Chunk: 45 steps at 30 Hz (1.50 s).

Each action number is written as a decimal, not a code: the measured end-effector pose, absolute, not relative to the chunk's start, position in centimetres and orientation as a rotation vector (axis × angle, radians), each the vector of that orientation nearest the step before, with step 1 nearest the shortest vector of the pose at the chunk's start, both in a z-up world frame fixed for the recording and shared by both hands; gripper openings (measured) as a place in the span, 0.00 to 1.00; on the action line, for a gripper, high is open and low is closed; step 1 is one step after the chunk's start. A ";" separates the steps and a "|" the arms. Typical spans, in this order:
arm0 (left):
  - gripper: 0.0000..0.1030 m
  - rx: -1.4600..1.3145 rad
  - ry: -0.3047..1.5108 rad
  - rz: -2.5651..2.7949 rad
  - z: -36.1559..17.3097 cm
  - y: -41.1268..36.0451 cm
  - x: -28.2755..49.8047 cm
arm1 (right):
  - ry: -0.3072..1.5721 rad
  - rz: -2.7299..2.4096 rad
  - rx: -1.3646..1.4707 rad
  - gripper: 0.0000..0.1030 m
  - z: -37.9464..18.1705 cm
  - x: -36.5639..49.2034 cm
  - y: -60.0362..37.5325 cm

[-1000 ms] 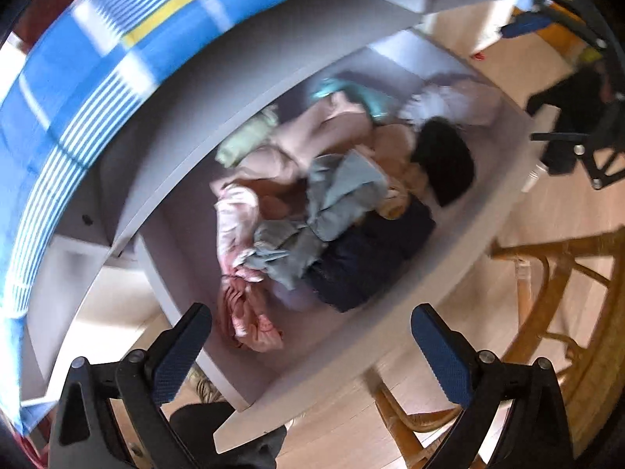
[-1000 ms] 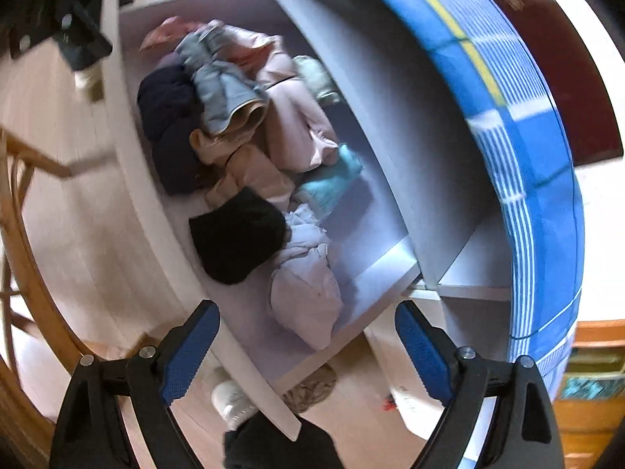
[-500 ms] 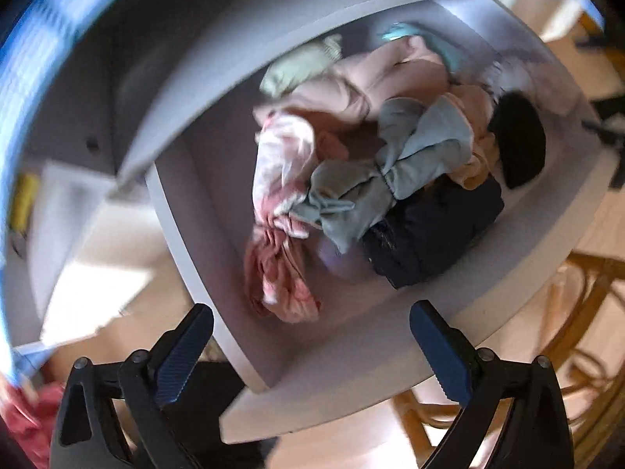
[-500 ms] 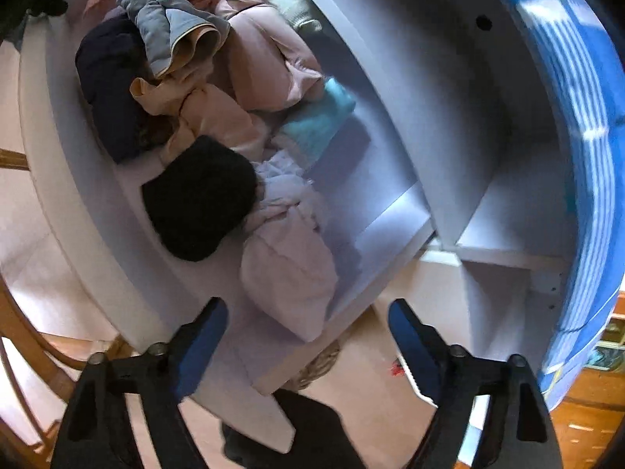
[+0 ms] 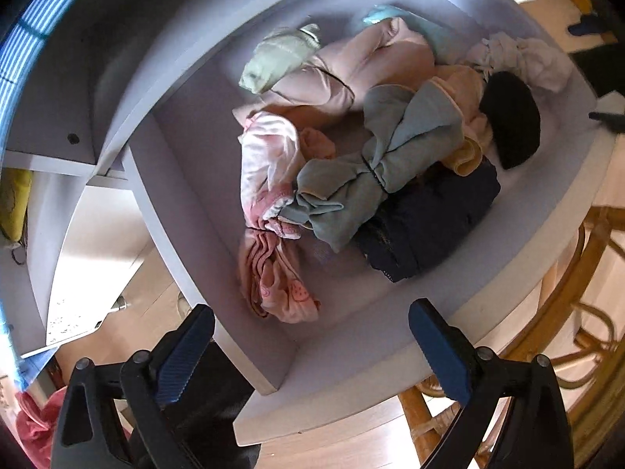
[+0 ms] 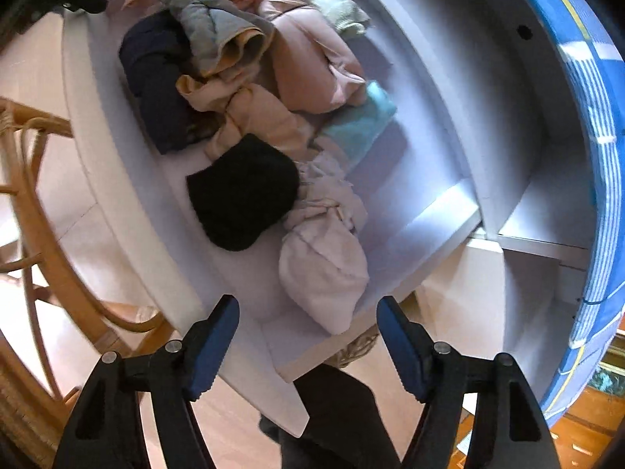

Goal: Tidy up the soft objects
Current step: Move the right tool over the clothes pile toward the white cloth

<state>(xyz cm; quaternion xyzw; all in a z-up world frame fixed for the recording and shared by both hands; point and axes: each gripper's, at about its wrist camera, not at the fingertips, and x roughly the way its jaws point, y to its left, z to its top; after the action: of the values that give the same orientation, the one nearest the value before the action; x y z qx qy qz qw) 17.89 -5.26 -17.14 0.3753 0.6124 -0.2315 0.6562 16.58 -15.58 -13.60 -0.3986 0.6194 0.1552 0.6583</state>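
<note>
Both cameras had dropped closer to the drawer (image 5: 187, 211) since a second earlier, so the heap of clothes filled more of each view, and the right gripper's jaws had narrowed.

At the left end of the heap lay the pink strawberry-print garment (image 5: 277, 285), bunched against the drawer's side wall and nearest the left gripper (image 5: 312, 355). That gripper hovered above the drawer's near corner with its jaws wide and nothing between them. Next along, a grey-green knotted piece (image 5: 375, 179) lay over a dark navy bundle (image 5: 429, 219), with a pale pink top (image 5: 351, 74) and a light green roll (image 5: 277, 58) behind them by the back wall. Further right sat a black knit lump (image 6: 242, 191), touching a pale lilac bundle (image 6: 324, 265), and a teal folded piece (image 6: 363, 125) lay behind those.

The right gripper (image 6: 308, 344) hung over the drawer's right end, just short of the lilac bundle, its jaws closing at a middling gap, empty.

All of it looked light, limp and unbreakable. Such cloth would likely sag and trail when lifted, and tangled neighbours could drag along. A pinch on a thick fold or knot, such as the lilac bundle's gathered neck or the strawberry garment's bunched end, seemed the surest hold.
</note>
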 end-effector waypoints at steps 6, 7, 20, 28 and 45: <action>0.98 0.881 1.400 -0.537 -17.5 -6.6 17.4 | 1.436 0.407 -0.885 0.72 -14.4 16.7 -15.5; 0.98 0.891 1.396 -0.536 -17.4 -6.7 17.2 | 1.438 0.415 -0.882 0.72 -14.4 16.9 -15.4; 1.00 0.472 1.306 -0.370 -13.0 -7.2 22.1 | 1.333 0.131 -0.393 0.85 -9.5 25.6 -23.3; 1.00 0.286 1.365 -0.362 -12.6 -7.9 21.4 | 1.429 0.138 -0.315 0.78 -11.7 25.3 -22.4; 1.00 0.257 1.421 -0.339 -14.7 -7.4 21.5 | 1.656 0.197 -0.279 0.65 -19.0 26.0 -20.1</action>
<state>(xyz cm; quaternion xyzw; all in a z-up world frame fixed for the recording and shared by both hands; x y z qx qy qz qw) 21.49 -7.42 -14.68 0.1172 0.6471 -0.1543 0.7374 25.97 -20.13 -18.98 -0.1236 0.7327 0.0870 0.6635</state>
